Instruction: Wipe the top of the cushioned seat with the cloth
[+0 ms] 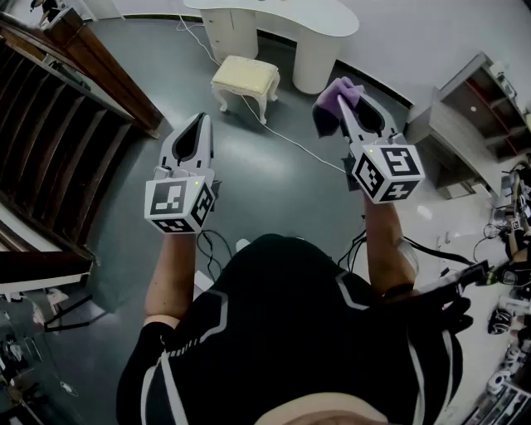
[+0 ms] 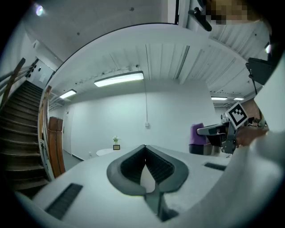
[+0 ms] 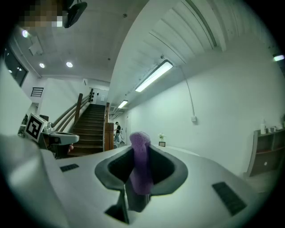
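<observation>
Two grippers up: we see the right gripper (image 1: 355, 98) clamping a fuzzy purple cloth (image 1: 334, 108), the left gripper (image 1: 202, 123) pinched together on nothing, and a cream cushioned seat (image 1: 246, 76) on the grey floor (image 1: 274, 187).

Wooden staircase (image 1: 41, 124), white desk (image 1: 274, 15)

— Where is the cushioned seat (image 1: 246, 79) standing?
— On the floor (image 1: 274, 183), just before the desk (image 1: 282, 17), ahead of both grippers and nearer the left gripper (image 1: 202, 117).
— And the cloth (image 1: 333, 106)?
— It is sitting between the jaws of the right gripper (image 1: 352, 88), right of the seat and apart from it. The staircase (image 1: 50, 124) is running along the left; the shelf unit (image 1: 477, 108) is standing at the right.
</observation>
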Demonstrator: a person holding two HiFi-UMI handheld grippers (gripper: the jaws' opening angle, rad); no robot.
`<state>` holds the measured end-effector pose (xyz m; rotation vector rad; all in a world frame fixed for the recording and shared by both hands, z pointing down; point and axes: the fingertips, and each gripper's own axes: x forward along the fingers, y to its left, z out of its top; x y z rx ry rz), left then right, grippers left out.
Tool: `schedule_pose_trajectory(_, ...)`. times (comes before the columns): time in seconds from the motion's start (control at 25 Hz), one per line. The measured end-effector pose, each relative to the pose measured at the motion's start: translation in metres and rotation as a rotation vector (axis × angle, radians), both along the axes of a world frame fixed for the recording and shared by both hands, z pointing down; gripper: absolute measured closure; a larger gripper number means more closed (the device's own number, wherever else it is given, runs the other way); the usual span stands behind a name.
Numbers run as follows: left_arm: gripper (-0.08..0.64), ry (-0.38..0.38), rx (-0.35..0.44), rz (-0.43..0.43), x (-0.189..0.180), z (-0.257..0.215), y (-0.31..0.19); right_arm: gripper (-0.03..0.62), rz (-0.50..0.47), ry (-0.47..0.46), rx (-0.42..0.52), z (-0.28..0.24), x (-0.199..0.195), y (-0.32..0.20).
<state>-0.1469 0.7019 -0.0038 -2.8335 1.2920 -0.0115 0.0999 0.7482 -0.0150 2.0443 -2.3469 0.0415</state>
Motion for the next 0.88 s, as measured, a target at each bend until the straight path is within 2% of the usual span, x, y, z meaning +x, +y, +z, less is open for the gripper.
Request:
schedule_pose_trajectory(0.2, 0.557, 0.016, -0.009, 0.010, 0.002, -0.005, -0.002, 0.495, 0.000, 0.000, 0.000, -0.002, 0.003, -0.004)
schedule_pose_trajectory(0.32, 0.557, 0.011, -0.003, -0.018, -0.004, -0.006, -0.003, 0.495, 0.002, 0.003, -0.002, -0.001, 0.001, -0.007)
schedule_pose_trajectory(0.52, 0.557, 0.046, -0.045, 0.000, -0.013, -0.001, -0.004, 0.491, -0.006, -0.058, 0.026, -0.004, -0.005, -0.009)
schedule_pose_trajectory(0.88, 0.557, 0.017, -0.059, 0.025, -0.026, 0.008, -0.014, 0.491, -0.019, -0.079, 0.023, -0.001, -0.024, -0.026)
